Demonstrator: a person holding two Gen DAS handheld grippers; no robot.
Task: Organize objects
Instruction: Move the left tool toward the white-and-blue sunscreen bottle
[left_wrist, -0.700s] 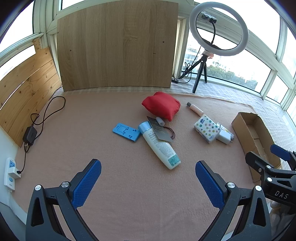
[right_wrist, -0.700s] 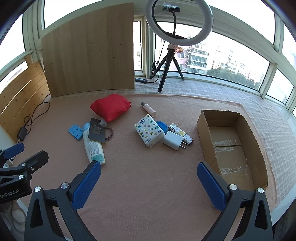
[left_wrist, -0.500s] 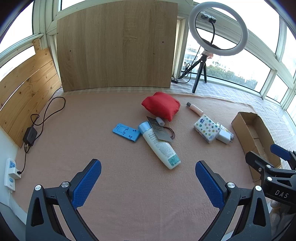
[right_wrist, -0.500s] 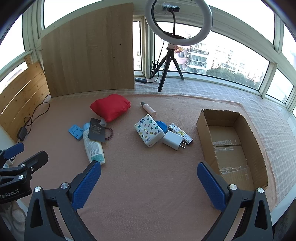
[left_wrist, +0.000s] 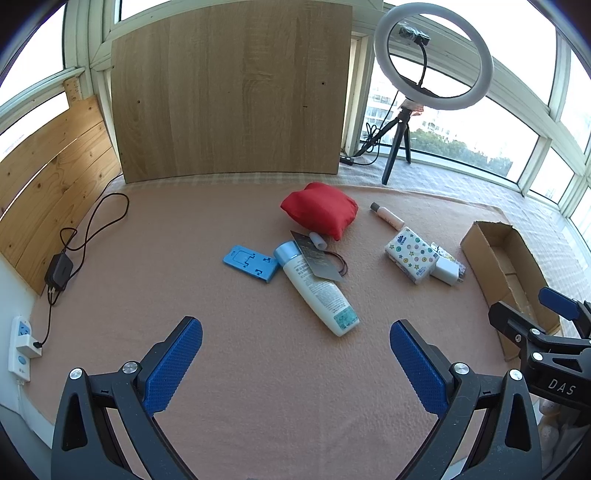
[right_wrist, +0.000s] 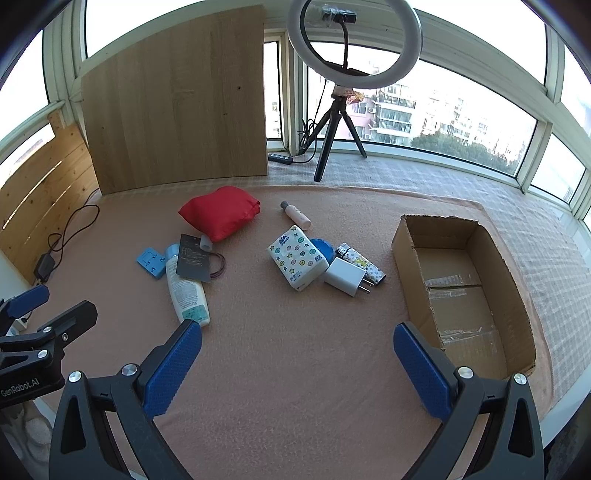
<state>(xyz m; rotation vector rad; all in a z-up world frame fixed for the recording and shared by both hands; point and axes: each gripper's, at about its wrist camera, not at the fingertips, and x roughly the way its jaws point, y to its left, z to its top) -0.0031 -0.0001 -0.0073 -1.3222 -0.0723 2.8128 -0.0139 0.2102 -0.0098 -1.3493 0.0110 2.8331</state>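
Note:
On the pink blanket lie a red pouch (left_wrist: 320, 209), a white lotion tube (left_wrist: 317, 290) with a dark card (left_wrist: 317, 257) across it, a blue phone stand (left_wrist: 250, 263), a patterned tissue pack (right_wrist: 297, 257), a white charger (right_wrist: 346, 277) and a small pink bottle (right_wrist: 295, 215). An open cardboard box (right_wrist: 461, 291) sits at the right, with nothing but tape strips inside. My left gripper (left_wrist: 295, 363) is open over bare blanket, short of the tube. My right gripper (right_wrist: 297, 367) is open too, between the tube's end and the box. Neither holds anything.
A ring light on a tripod (right_wrist: 338, 110) and a wooden board (right_wrist: 177, 99) stand at the back. A black adapter with its cable (left_wrist: 59, 271) and a wall socket (left_wrist: 21, 341) are at the left edge. The blanket's front edge drops off close to the grippers.

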